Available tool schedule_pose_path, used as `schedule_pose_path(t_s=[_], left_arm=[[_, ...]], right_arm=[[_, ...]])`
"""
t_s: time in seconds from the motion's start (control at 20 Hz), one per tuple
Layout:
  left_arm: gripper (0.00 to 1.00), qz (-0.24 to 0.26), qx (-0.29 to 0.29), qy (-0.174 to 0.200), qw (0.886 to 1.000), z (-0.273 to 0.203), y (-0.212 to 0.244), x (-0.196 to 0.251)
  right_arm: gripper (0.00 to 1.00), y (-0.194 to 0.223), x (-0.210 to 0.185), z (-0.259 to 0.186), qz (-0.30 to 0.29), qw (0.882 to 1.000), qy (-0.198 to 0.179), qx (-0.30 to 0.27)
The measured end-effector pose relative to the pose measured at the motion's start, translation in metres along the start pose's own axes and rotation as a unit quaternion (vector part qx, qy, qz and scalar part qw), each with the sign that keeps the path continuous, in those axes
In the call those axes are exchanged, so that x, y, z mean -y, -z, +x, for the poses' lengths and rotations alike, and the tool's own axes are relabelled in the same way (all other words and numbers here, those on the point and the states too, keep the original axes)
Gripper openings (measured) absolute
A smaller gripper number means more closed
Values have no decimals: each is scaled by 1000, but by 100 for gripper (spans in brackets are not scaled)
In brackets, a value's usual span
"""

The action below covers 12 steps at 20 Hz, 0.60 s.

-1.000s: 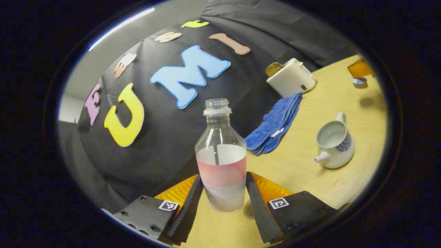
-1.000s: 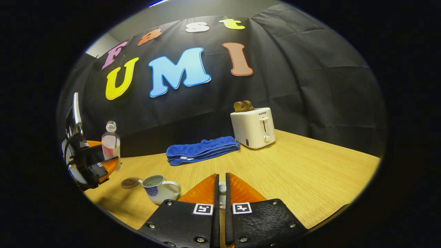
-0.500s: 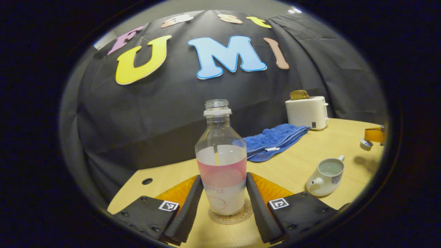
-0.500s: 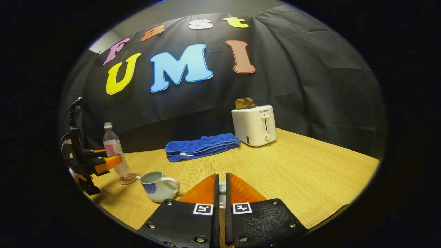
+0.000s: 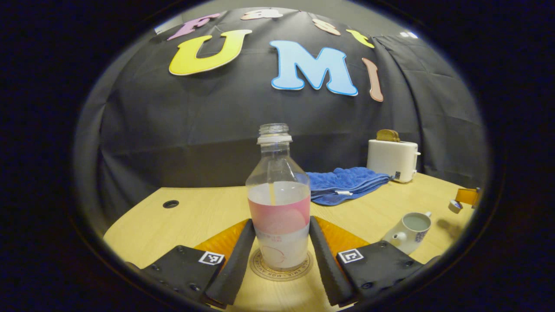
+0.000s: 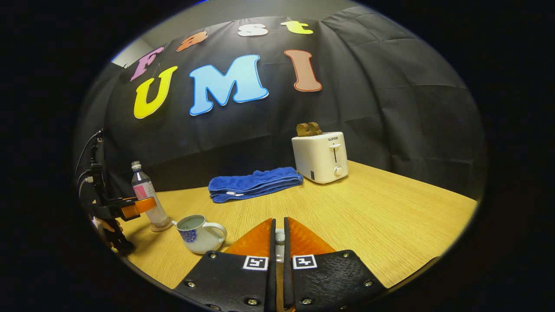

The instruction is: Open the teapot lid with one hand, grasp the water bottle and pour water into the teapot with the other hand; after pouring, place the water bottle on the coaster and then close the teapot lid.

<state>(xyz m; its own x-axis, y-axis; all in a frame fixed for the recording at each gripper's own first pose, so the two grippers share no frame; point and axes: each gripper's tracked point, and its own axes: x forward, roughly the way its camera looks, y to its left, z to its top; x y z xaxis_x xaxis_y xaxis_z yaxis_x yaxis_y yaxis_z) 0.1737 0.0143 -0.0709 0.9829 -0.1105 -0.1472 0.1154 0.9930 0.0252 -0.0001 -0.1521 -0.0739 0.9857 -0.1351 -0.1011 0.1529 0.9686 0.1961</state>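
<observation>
Bottle [image 5: 278, 203] stands upright on the coaster [image 5: 281, 268], between the left gripper [image 5: 277, 251] fingers; both fingers [image 5: 236, 260] lie against its lower sides, so jaws read as pinching the bottle, not yet released. Clear plastic, rounded shoulders, ribbed open neck, no cap; pink band label; water level about half.

Coaster: flat round disc, tan, printed ring near edge.

Progress, judged: pour looks done, teapot [image 6: 199, 234] open with liquid visible inside. Bottle placement on coaster essentially complete. Left: release bottle, then close the lid.

Right gripper [image 6: 279, 242]: jaws pressed nearly together on a small pale piece, most likely the teapot lid [image 6: 280, 237]; mostly hidden, so identity uncertain. Held well to the side of the teapot.

Teapot: glazed white ceramic, blue pattern on body, loop handle, short spout; sits just beside the coaster on the table [image 6: 390, 216], pale wood-grain laminate.

Farther back: folded blue towel [image 6: 253, 184], plush terry; white boxy toaster [image 6: 321, 157] with toast standing in the slots
</observation>
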Motion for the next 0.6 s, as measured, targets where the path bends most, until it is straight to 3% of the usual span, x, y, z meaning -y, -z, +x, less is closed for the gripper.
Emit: schedule_pose_path(t_s=[0.2, 0.6], left_arm=[[100, 13, -22, -8, 1000, 2, 11, 0], [100, -18, -15, -3, 1000, -20, 6, 1]], right_arm=[[6, 1, -1, 0, -2, 1000, -1, -1], [6, -1, -13, 2, -11, 1000, -16, 0]])
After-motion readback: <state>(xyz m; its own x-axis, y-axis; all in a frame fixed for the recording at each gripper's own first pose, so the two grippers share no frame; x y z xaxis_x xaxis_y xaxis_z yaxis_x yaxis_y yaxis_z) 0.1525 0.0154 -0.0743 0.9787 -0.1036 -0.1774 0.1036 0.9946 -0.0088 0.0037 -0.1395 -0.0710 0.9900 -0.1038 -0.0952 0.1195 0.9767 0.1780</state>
